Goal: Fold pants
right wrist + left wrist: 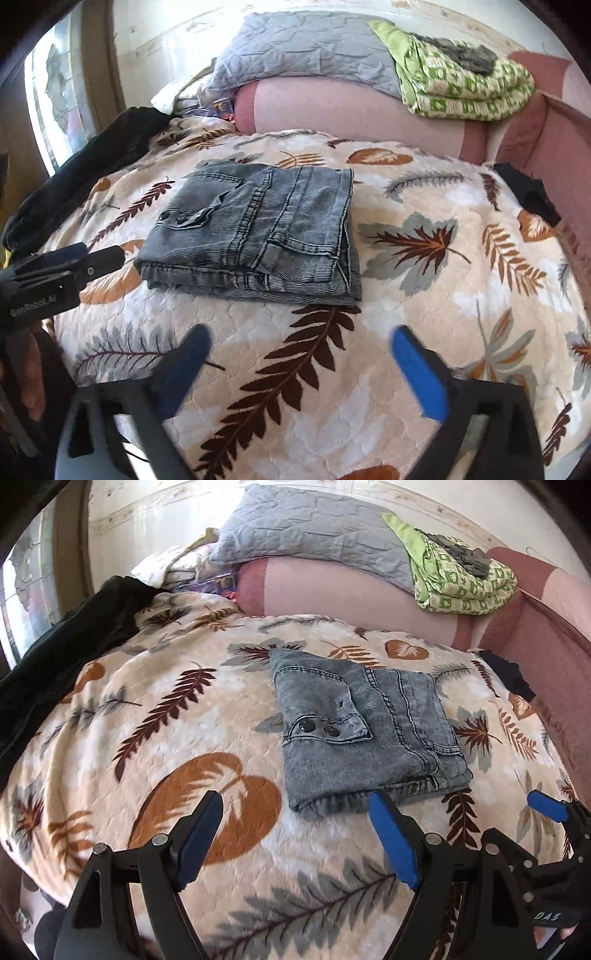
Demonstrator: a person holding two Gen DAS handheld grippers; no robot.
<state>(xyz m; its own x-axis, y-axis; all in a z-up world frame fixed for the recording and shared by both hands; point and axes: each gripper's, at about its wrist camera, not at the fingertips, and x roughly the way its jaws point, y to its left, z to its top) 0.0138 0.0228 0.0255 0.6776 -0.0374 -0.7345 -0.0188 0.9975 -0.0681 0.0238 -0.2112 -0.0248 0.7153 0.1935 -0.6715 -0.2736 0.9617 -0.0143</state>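
since the grey pants (365,727) lie folded in a compact stack mid-blanket (147,738), with the left gripper (295,823) and right gripper (299,354) both wide and empty near its front edge, a careless brush could undo the layers.

A leaf-print blanket (424,295) covers the bed, with folded grey pants (255,232) lying flat on it.
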